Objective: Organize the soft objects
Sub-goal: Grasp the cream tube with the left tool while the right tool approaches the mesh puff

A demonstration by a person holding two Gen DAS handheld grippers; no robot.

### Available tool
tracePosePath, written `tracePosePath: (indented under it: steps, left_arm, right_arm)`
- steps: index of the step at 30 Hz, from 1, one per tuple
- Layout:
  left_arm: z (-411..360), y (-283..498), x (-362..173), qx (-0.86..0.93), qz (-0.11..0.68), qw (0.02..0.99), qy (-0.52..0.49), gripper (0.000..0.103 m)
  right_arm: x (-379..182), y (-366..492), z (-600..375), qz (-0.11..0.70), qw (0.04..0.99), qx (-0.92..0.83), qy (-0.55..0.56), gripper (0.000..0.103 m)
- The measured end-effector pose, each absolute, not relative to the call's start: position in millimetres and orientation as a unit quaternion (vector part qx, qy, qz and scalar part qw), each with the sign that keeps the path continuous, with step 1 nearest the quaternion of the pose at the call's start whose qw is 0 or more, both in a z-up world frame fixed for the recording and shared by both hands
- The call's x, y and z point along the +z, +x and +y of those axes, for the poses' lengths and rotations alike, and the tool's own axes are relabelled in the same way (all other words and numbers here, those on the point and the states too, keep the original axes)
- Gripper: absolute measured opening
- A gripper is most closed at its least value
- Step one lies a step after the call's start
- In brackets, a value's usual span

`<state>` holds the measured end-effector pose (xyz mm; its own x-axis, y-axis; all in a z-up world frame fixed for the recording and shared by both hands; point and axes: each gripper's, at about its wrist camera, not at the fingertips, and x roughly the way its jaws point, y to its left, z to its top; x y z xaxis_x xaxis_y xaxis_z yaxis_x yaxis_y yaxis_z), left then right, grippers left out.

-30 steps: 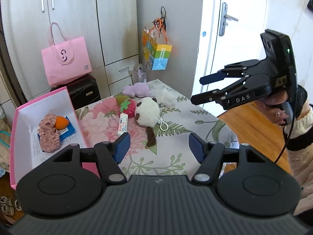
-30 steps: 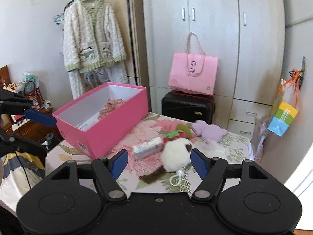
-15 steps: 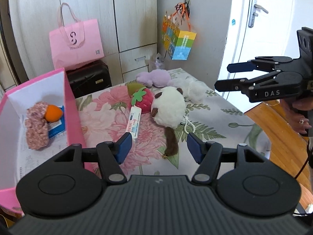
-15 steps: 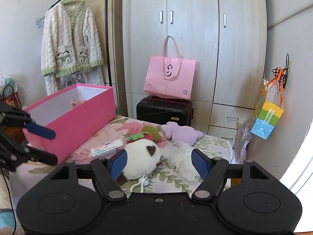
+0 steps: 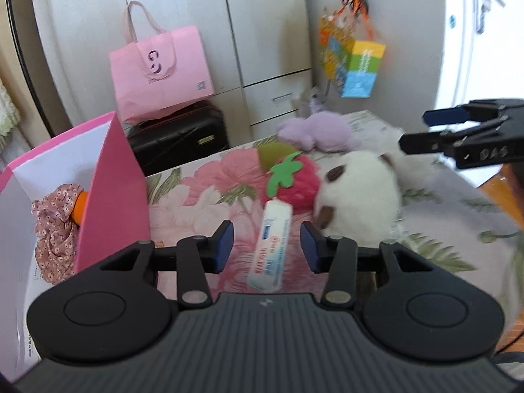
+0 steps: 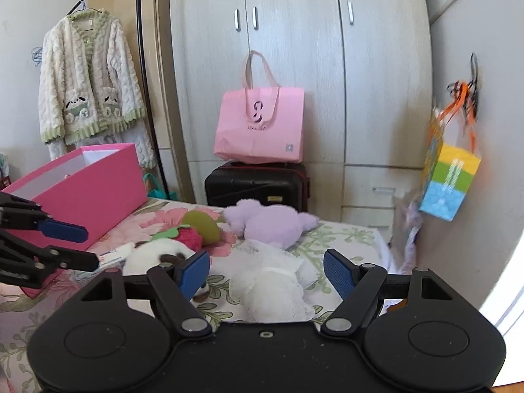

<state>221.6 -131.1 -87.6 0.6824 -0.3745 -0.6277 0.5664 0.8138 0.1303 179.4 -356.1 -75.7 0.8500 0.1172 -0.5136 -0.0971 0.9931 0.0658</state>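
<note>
Left wrist: left gripper (image 5: 267, 245) closing around tissue pack (image 5: 270, 245), untouched; right gripper (image 6: 267, 270) opening, empty.

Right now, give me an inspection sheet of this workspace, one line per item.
Surface: table under a floral cloth.
Job's things: tissue pack, strawberry toy, round white toy, purple toy, white fluffy toy; pink box holds a floral scrunchie.
Clutter: nothing seen.
Grippers: left gripper closing around the tissue pack, pads not touching; right gripper opening over the white fluffy toy.
Cables: nothing seen.
Surroundings: wardrobe, pink bag, suitcase, hanging cardigan.
</note>
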Motion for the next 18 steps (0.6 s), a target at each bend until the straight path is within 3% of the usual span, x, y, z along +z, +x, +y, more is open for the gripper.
tracePosePath:
  steps: [8,12,18]
  left_arm:
    - [-132.7,239.6,-115.2,-0.273,0.334,0.894,0.121,0.028]
    - [-131.4,243.0,-122.8,-0.267,0.342,0.895,0.104,0.026]
    - [-138.5,236.9,-130.4,-0.252,0.320,0.905,0.123,0.024]
  right_arm:
    - [-101.2,206.1,-361.2,0.307,0.949,0.058,0.034,0.081]
    - [-111.4,211.0,-364.7,0.321,0.944,0.057,0.046,0.080]
    - [-119.3,207.1,-368.2,0.325,0.941,0.066,0.063,0.048]
